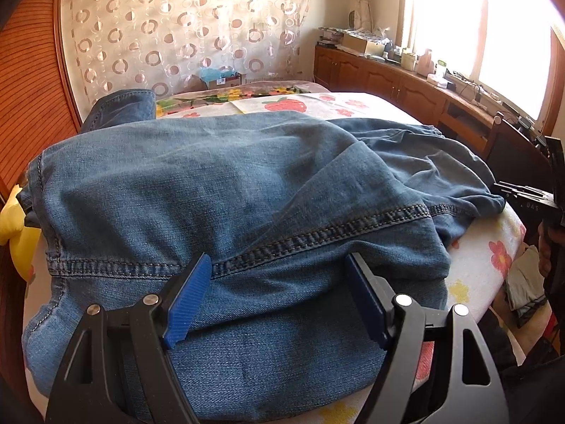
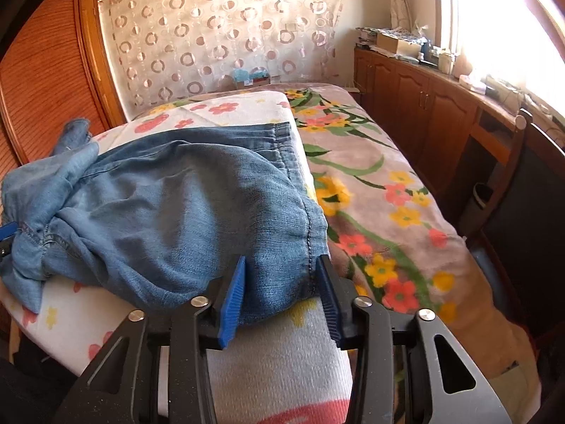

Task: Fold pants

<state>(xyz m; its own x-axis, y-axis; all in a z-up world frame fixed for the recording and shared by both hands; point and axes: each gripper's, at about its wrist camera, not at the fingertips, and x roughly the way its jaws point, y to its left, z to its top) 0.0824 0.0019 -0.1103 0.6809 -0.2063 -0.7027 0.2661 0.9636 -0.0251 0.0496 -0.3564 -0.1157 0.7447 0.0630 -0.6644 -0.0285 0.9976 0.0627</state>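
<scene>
The blue pants [image 1: 212, 183] are spread on the flowered bed [image 2: 370, 183]. The left gripper [image 1: 279, 272] and right gripper [image 2: 280, 275] are held wide apart at the pants' near edge, nothing pinched.

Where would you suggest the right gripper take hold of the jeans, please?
On the seamed corner of the jeans nearest the right gripper, approached straight ahead. That edge bulges up off the white floral pad between the open jaws, so the fingers can likely pinch it.

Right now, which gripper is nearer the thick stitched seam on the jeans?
Left. The left gripper hangs open right at the seam; the right gripper is open at the jeans' far edge.
</scene>
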